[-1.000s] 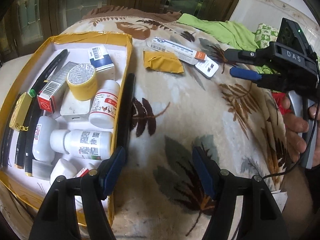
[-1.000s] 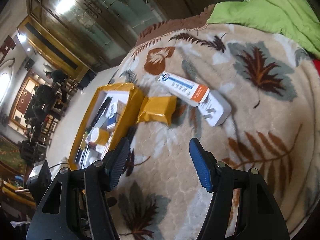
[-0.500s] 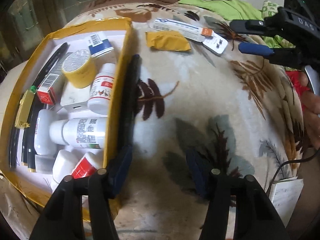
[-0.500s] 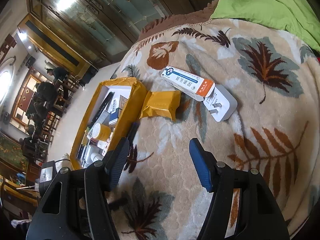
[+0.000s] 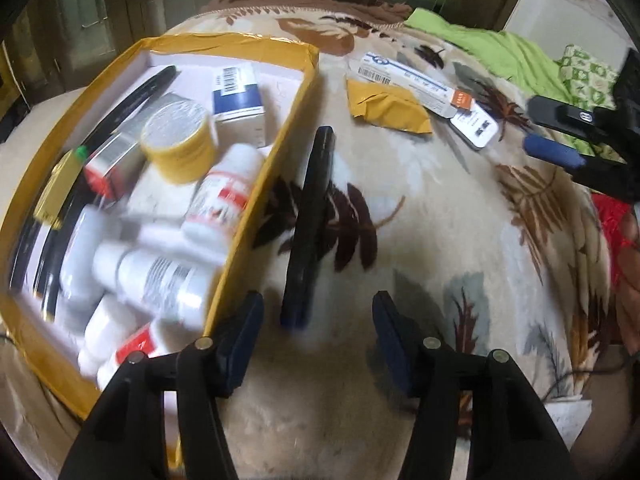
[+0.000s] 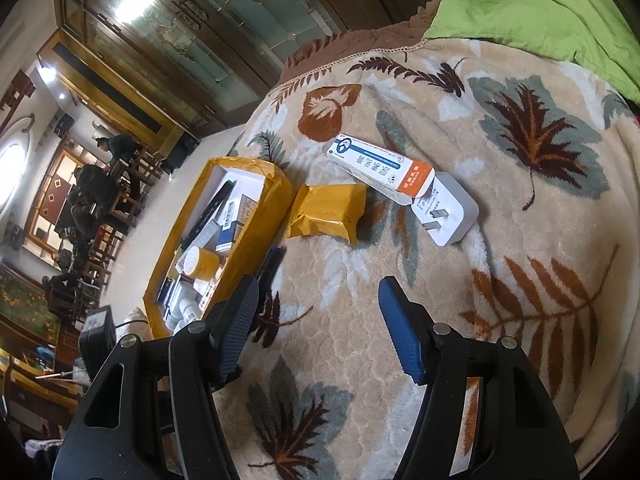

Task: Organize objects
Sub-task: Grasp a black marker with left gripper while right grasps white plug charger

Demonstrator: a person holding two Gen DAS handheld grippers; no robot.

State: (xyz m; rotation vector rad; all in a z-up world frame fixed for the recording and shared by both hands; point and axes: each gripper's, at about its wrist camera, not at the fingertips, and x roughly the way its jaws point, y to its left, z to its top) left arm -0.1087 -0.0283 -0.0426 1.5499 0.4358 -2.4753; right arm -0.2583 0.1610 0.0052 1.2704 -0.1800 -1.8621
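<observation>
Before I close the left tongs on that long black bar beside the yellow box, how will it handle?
The long black bar looks straight and rigid, so it probably won't flop. It lies flat on plush blanket, so it should slide rather than roll. Gripped at its near end by the left tongs, the far end may droop.

Open hand-held gripper [image 6: 316, 320] (rt) above blanket [image 6: 520, 280]
</observation>
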